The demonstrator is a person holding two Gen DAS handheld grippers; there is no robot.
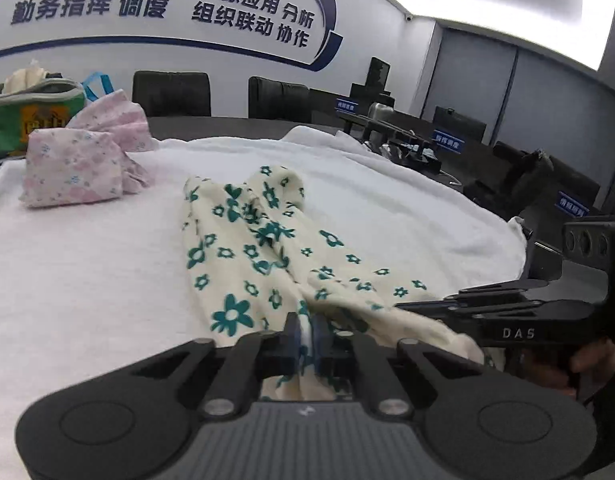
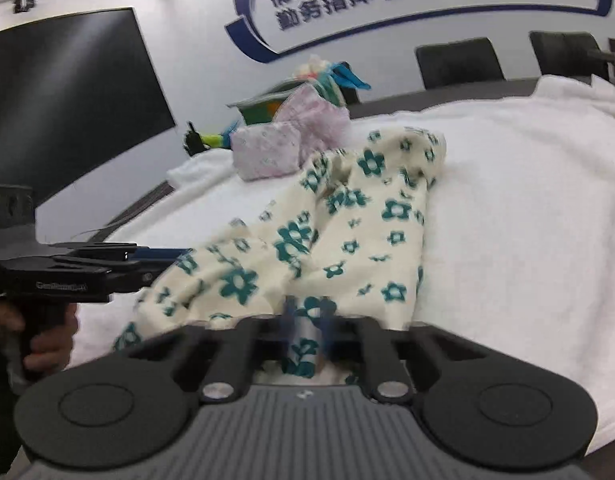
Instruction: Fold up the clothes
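A cream garment with green flowers [image 1: 251, 248] lies bunched lengthwise on a white towel [image 1: 87, 264]; it also shows in the right wrist view [image 2: 347, 220]. My left gripper [image 1: 306, 334] is shut on the garment's near edge. My right gripper [image 2: 307, 320] is shut on the same near edge further right. The right gripper shows from the side in the left wrist view [image 1: 399, 306], and the left gripper shows in the right wrist view [image 2: 187, 254]. A folded pink floral garment [image 1: 73, 168] sits at the far left of the towel, and also shows in the right wrist view [image 2: 267, 152].
A green bag [image 1: 31, 112] with clothes stands behind the pink garment. Black chairs [image 1: 171, 94] line the far side of the dark table [image 1: 227, 126]. Small blue signs and equipment [image 1: 447, 146] stand at the right. A large dark screen [image 2: 67, 92] hangs on the wall.
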